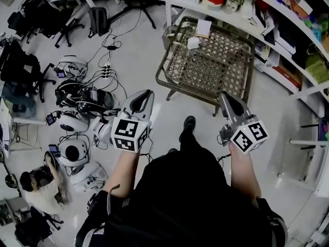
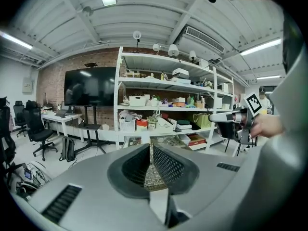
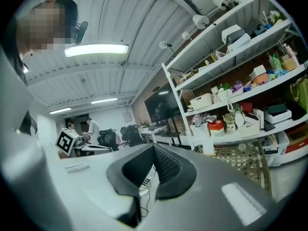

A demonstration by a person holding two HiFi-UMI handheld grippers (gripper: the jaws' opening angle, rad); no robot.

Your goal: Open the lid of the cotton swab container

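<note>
My left gripper (image 1: 145,95) and right gripper (image 1: 225,96) were both closed and empty. The cotton swab container (image 1: 193,42) was, I guessed, the small white item on the wicker table (image 1: 165,60) at twelve o'clock. I judged it light and tippy, so I'd steady its body and pinch the lid's rim.

Head view: steep down from above. Gripper views: level, roomward; all share shelves (image 1: 277,30), wicker table (image 1: 216,66).

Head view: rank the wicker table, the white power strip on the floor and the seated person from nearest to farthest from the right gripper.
1. Wicker table, just ahead of the right gripper.
2. Power strip, on the floor, well off to the left.
3. Seated person, lower left corner, farthest.
</note>
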